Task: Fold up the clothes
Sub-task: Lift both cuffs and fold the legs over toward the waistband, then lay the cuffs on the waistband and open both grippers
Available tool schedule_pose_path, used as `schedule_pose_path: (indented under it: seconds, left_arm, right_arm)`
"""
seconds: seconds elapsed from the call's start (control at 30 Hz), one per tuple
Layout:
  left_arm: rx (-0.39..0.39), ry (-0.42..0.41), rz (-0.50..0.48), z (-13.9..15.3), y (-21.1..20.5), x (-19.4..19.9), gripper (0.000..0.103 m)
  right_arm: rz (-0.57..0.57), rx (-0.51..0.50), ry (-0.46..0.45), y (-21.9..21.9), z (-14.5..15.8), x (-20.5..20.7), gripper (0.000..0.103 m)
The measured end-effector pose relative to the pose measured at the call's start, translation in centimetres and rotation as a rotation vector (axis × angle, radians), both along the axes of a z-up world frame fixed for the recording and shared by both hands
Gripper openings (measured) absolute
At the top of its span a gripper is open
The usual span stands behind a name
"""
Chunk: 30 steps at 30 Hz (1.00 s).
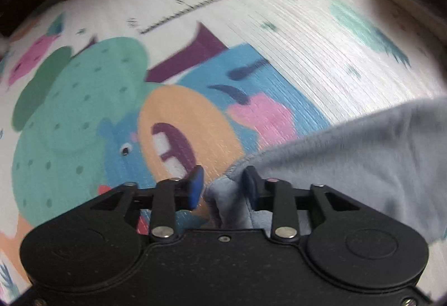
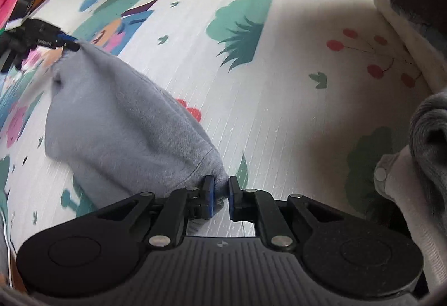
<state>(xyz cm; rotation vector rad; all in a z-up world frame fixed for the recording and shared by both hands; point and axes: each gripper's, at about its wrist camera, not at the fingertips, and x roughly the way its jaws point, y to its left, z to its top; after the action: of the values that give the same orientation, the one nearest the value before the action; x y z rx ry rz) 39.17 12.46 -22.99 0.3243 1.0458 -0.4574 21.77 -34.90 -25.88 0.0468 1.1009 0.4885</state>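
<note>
My right tongs (image 2: pixel 220 191) pinch one corner of the grey garment (image 2: pixel 123 121) while my left tongs (image 1: pixel 223 186) stand apart around the other corner without pressing, so the cloth stretches between them, hanging over the play mat (image 2: pixel 279 82).

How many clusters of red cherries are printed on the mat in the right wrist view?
1 cherry cluster, on the mat at upper right, beside the white cloth pile. A separate red shape pokes from under the grey garment; what it is cannot be told.
</note>
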Motion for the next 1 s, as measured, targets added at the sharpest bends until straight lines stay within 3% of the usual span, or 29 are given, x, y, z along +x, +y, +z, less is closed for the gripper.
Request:
schedule_pose_path:
  seconds: [0.07,0.13,0.3,0.37,0.4,0.43,0.5,0.6,0.63,0.7,0.8,1.0]
  left_arm:
    - [-0.083,-0.009,0.074,0.8,1.7,-0.5,0.04]
    - [-0.163,-0.002,0.144,1.4,3.9,-1.7,0.04]
    - [-0.362,0.023,0.257,0.6,6.7,-5.1,0.049]
    - [-0.337,0.026,0.233,-0.4,5.9,-5.7,0.048]
    - [-0.301,0.024,0.216,-1.0,5.2,-5.9,0.042]
    - [-0.252,0.003,0.17,-1.1,4.4,-6.3,0.026]
    - [-0.34,0.036,0.182,1.1,4.2,-6.4,0.023]
    - [-0.497,0.106,0.226,4.5,4.8,-6.6,0.022]
    - [-0.493,0.119,0.237,4.6,5.0,-6.6,0.022]
    - [-0.332,0.146,0.246,2.5,4.9,-6.0,0.022]
    - [-0.254,0.112,0.267,-1.3,5.7,-4.9,0.025]
    - [-0.272,0.03,0.234,0.5,5.2,-4.7,0.031]
  right_arm:
    - [-0.016,-0.011,-0.023,0.1,0.4,-0.4,0.02]
    - [-0.02,-0.062,-0.075,0.4,0.9,-1.2,0.035]
    - [-0.01,-0.159,-0.27,1.9,2.7,-3.7,0.037]
    - [0.06,-0.15,-0.344,3.4,3.6,-4.7,0.037]
    - [0.113,-0.143,-0.354,4.5,3.6,-5.0,0.037]
    - [0.167,-0.137,-0.353,5.6,3.5,-5.2,0.037]
    - [0.215,-0.132,-0.29,7.1,2.1,-4.9,0.038]
    - [0.168,-0.072,-0.217,5.8,0.1,-4.4,0.039]
    - [0.143,-0.035,-0.204,4.9,-0.4,-4.4,0.039]
    - [0.168,-0.02,-0.209,4.2,-0.7,-4.6,0.04]
    - [0.211,-0.012,-0.228,3.5,-1.1,-4.5,0.04]
    - [0.229,-0.022,-0.217,3.9,-0.5,-4.2,0.04]
